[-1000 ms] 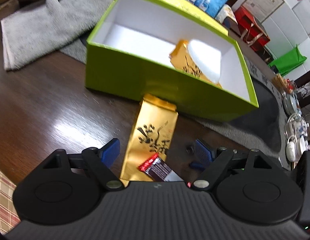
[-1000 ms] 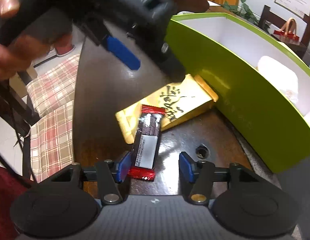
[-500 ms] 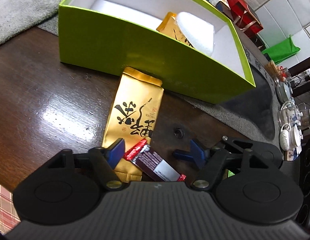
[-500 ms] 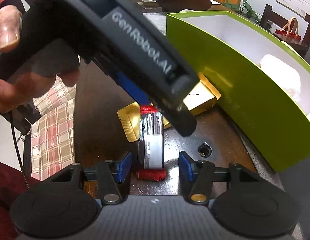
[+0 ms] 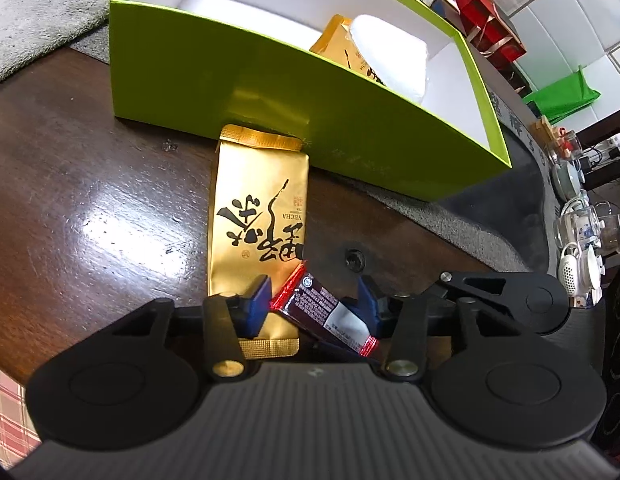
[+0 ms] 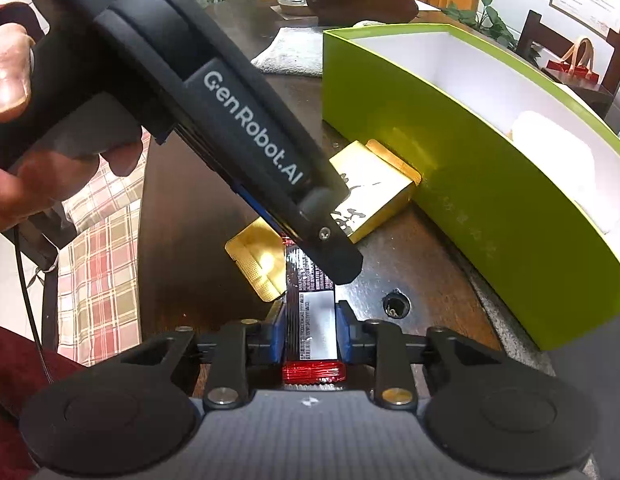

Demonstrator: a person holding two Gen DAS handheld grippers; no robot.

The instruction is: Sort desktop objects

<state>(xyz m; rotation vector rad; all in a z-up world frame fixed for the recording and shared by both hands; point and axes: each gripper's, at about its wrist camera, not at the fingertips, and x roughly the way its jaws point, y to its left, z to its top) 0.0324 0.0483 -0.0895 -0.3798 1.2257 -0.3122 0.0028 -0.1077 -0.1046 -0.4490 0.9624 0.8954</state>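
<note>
right tongs: just closed, blue pads pressing both long sides of the dark snack bar, to lift it.
left tongs: also just closed around the bar's far end.
gold tea pouch: flat on the table, partly under the bar, one end touching the green box.
box: open, probably where i sort these.

both wrist cameras look steeply down, close over the table. they share the snack bar at 6 o'clock and the green box toward 2 o'clock.
</note>
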